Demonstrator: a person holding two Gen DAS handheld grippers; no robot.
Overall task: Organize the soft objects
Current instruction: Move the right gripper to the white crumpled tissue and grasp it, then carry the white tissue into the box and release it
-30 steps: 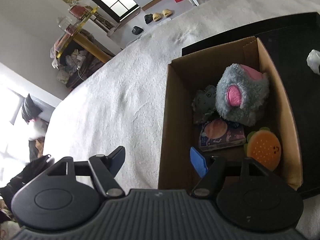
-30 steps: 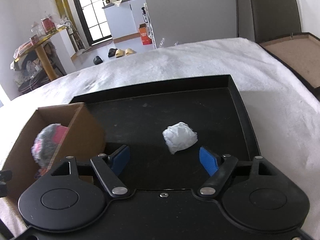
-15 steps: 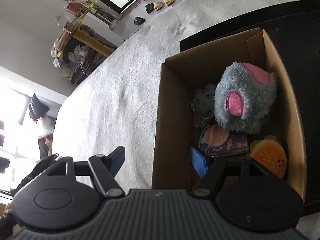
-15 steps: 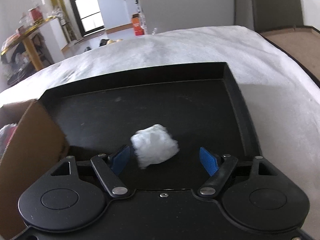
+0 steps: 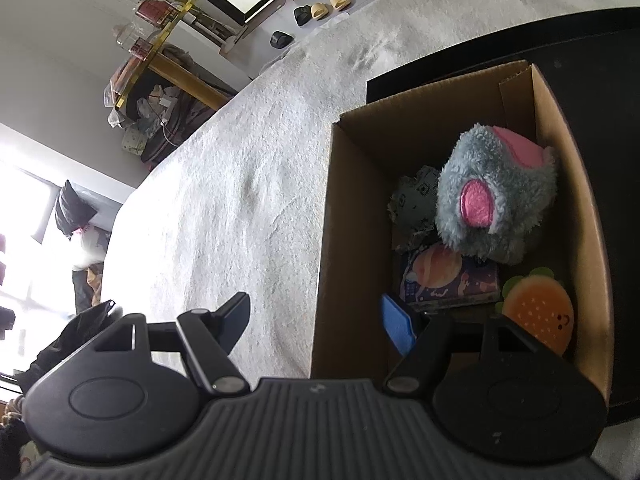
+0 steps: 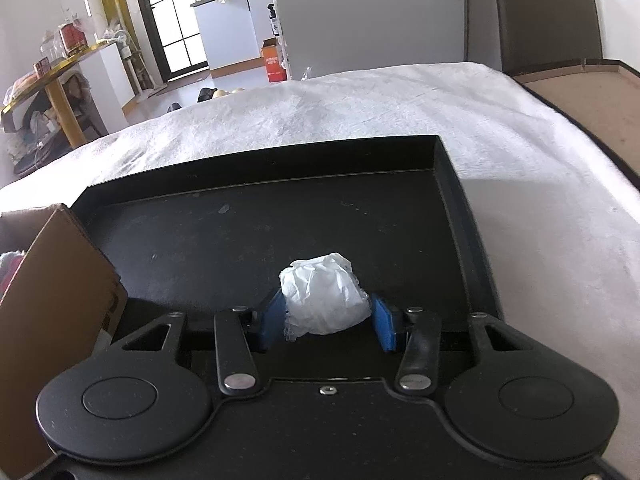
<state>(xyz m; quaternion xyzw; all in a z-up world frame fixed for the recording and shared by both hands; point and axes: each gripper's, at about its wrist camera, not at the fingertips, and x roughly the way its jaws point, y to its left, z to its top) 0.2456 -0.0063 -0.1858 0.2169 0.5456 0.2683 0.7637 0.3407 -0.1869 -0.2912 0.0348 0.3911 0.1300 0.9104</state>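
resting on the black tray (image 6: 452, 200), the crumpled white tissue wad (image 6: 322, 300) is pinched across its middle by the right gripper (image 6: 326, 316), likely light and easily crushed, while the left gripper (image 5: 316, 320) is held spread

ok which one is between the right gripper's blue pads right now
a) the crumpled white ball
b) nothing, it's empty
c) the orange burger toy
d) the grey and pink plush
a: in the right wrist view the right gripper has its blue pads closed in on either side of the crumpled white ball over the black tray, while the grey and pink plush and the orange burger toy lie in the cardboard box.
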